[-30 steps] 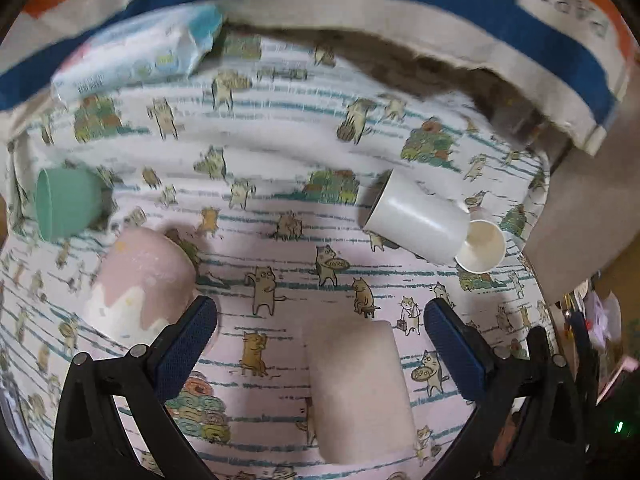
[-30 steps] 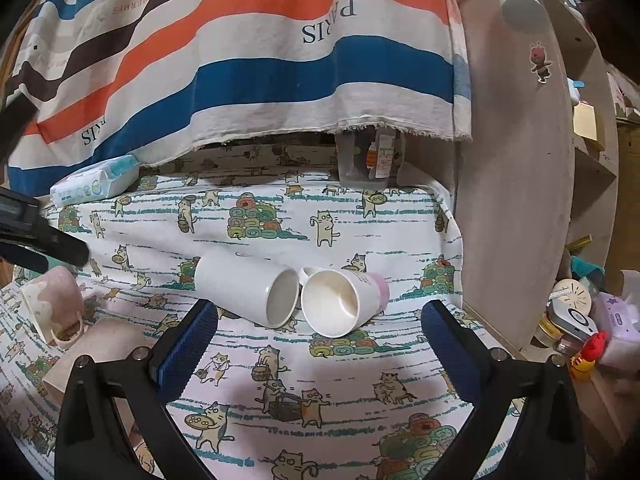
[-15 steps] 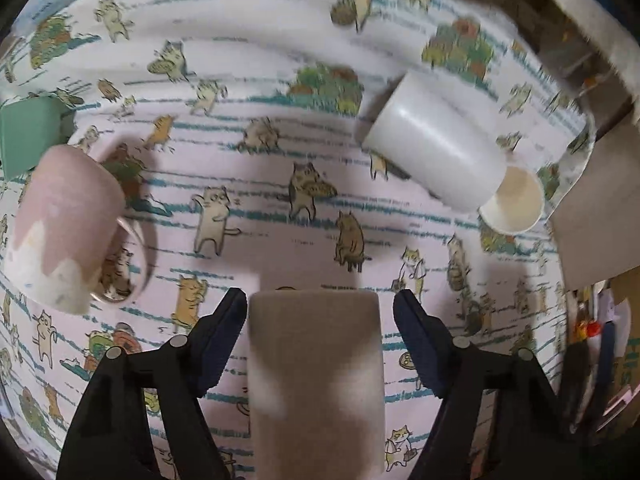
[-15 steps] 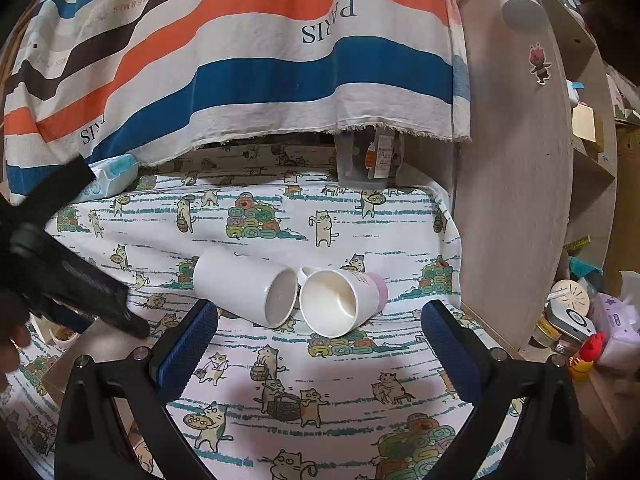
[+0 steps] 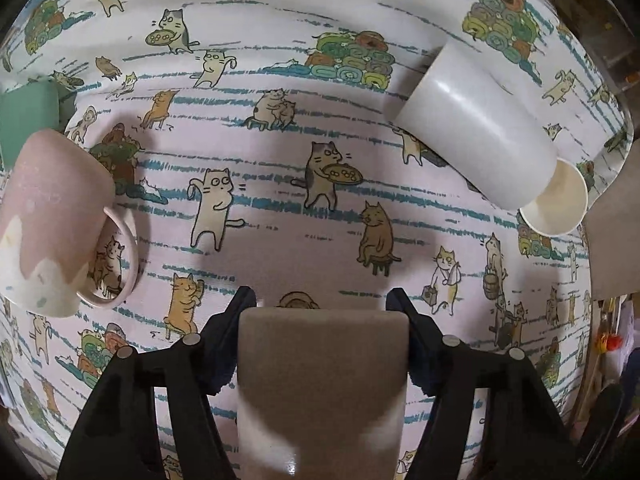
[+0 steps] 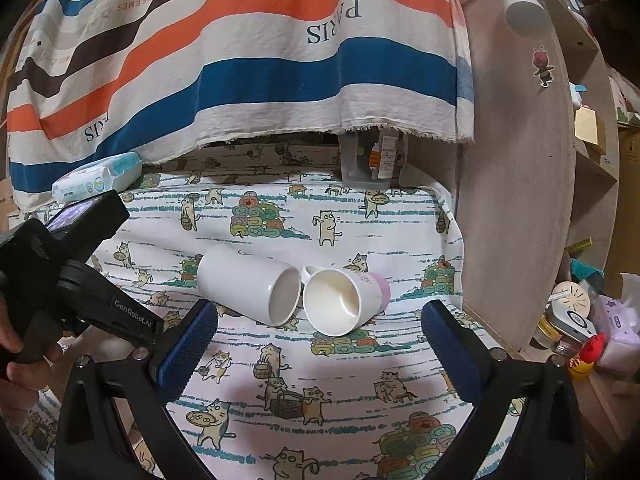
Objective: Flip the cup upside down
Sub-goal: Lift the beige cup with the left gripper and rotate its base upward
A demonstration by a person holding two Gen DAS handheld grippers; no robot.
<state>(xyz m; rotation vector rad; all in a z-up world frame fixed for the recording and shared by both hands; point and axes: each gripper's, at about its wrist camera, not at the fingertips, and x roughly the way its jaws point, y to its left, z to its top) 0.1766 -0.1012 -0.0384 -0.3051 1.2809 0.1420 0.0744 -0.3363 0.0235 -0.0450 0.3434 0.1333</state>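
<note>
My left gripper is shut on a brownish-pink cup, which fills the gap between its two blue pads above the cat-print cloth. A white cup lies on its side at the upper right, mouth to mouth with a second white cup. In the right wrist view the same two cups lie side by side, the tall white one and the pink-based one. My right gripper is open and empty, just in front of them.
A pink mug with a handle and a green cup stand at the left. A striped towel hangs at the back above a wipes pack. A wooden shelf side borders the right. The left gripper's body shows at the left.
My left gripper has moved down and forward over the brownish-pink cup and closed on it. The right gripper has stayed still and open.
</note>
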